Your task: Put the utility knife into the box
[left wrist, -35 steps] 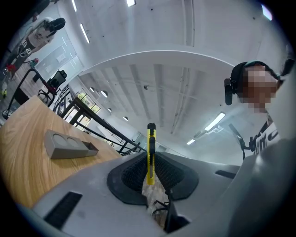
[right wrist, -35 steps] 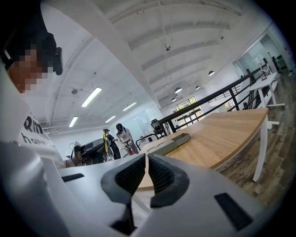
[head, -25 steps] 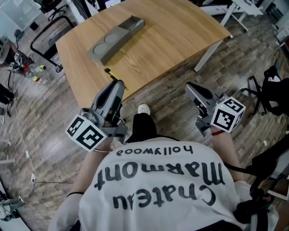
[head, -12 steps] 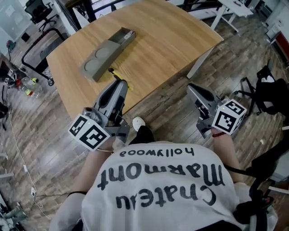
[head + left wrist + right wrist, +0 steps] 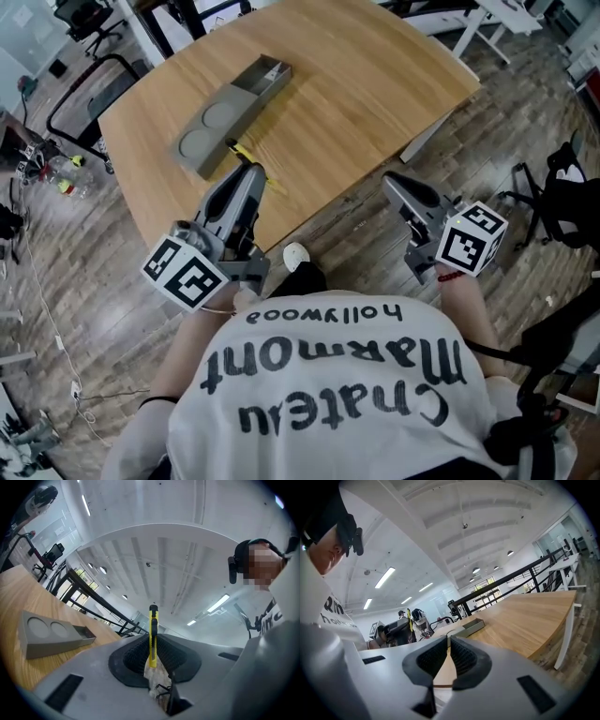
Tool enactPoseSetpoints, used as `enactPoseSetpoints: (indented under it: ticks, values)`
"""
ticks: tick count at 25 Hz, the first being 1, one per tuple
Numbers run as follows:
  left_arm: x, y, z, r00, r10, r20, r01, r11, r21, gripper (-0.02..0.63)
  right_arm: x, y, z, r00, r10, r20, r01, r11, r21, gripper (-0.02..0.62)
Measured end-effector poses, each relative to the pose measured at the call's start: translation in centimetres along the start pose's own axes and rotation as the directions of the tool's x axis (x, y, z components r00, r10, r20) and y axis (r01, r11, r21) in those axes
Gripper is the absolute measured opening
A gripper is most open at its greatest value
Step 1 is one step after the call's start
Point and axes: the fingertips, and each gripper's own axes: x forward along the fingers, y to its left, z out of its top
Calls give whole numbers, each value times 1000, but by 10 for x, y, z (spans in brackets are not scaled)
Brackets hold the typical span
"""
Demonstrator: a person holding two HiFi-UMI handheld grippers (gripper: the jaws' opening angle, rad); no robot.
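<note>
Wooden table (image 5: 375, 84) fills upper centre | grey plank floor (image 5: 94, 281) around it | black chair (image 5: 57, 550) upper left | strip lights (image 5: 389, 577) on white ceiling

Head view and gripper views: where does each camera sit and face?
Head view: on the person's head, facing down at the table, shirt, left gripper and right gripper.
Left gripper view: on the left gripper, facing along jaws shut on the utility knife.
Right gripper view: on the right gripper, facing across the table.
All three show the box.
</note>
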Motion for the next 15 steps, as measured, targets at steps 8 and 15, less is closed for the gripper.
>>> enactPoseSetpoints:
  ticks: [8,15]
  values:
    - [20,45,6,999,32,-20,-33,999,-19,49,41,-29,1,1000,-3,-29,4,999,44,25]
    - [52,81,3,998,53,-44,-56,997,-60,49,74,-66,4,997,-5,-75,12,995,95,25]
